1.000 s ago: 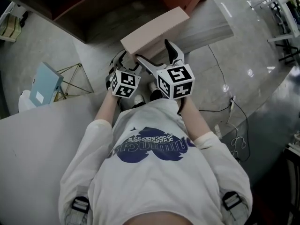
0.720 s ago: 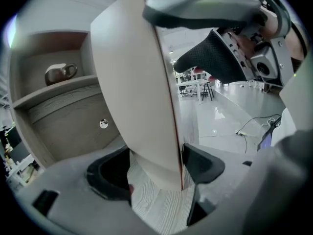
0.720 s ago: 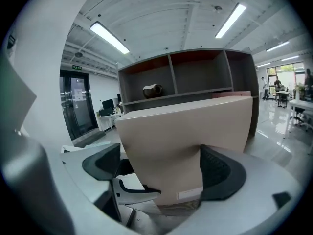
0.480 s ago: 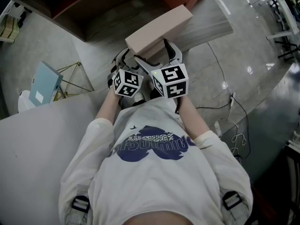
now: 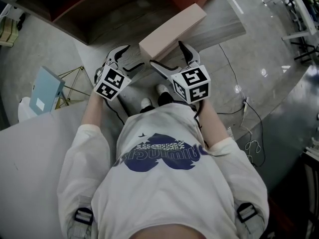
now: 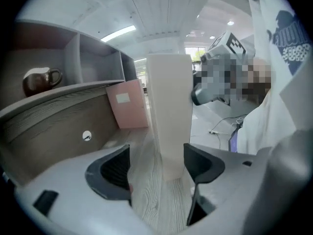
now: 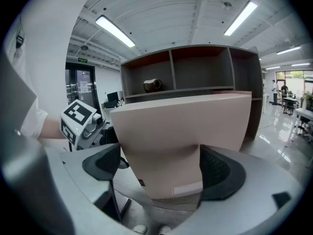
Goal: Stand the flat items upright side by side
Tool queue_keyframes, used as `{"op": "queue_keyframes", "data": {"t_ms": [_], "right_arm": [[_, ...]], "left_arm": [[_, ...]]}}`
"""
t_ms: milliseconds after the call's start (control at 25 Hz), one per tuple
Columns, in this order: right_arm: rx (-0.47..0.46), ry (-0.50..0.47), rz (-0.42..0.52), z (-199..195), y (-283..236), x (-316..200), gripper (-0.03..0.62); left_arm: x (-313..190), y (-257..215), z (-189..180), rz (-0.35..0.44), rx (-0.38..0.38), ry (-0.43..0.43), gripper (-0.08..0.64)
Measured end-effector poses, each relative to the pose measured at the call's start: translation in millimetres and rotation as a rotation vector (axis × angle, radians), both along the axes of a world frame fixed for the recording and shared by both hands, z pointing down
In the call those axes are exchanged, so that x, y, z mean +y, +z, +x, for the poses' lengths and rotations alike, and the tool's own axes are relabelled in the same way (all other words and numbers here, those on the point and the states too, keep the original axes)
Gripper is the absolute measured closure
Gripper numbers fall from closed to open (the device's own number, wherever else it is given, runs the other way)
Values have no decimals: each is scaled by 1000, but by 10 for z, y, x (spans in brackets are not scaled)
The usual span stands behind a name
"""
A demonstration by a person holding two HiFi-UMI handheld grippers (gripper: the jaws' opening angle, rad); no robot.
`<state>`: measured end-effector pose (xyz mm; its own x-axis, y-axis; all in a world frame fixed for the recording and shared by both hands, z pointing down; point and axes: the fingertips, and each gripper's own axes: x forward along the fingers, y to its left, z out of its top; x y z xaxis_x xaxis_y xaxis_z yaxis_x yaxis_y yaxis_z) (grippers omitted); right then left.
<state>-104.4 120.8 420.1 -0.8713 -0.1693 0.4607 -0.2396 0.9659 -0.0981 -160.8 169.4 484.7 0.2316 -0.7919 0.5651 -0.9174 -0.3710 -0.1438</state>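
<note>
A tall beige box [image 5: 172, 30] stands on its long edge on the low wood-grain shelf board [image 5: 222, 26]. My right gripper [image 5: 168, 58] is shut on its near end, one jaw against each broad face; in the right gripper view the box [image 7: 181, 136] fills the gap. My left gripper [image 5: 124, 59] hangs open just left of it. Ahead of its spread jaws, nearer the right one, stands the same box [image 6: 168, 126]. A thinner pink flat item [image 6: 128, 104] leans against the shelf wall behind.
A dark shelf unit [image 5: 99, 9] rises behind the board, with a brown mug [image 6: 40, 80] in one compartment. A light blue panel on a gold wire stand [image 5: 47, 88] and a white tabletop [image 5: 30, 148] lie to the left. Cables [image 5: 244, 116] trail on the floor at the right.
My left gripper has swung out to the left, away from the right gripper's side. The right gripper and the box have shifted slightly right.
</note>
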Motion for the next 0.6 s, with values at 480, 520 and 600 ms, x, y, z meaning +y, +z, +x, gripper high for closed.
{"op": "queue_keyframes", "data": {"t_ms": [480,520,600], "right_arm": [[-59,-43,-186,268,-6,-422,126],[-32,-53,-153,304,19,-498,126],[18,-84,-101,341,62,-619,126]], "left_arm": [[-215,-93,279,-92,6,250,233],[-215,-88,299,-92,10,253,233],[-214,-66,340,-93,13,262,235]]}}
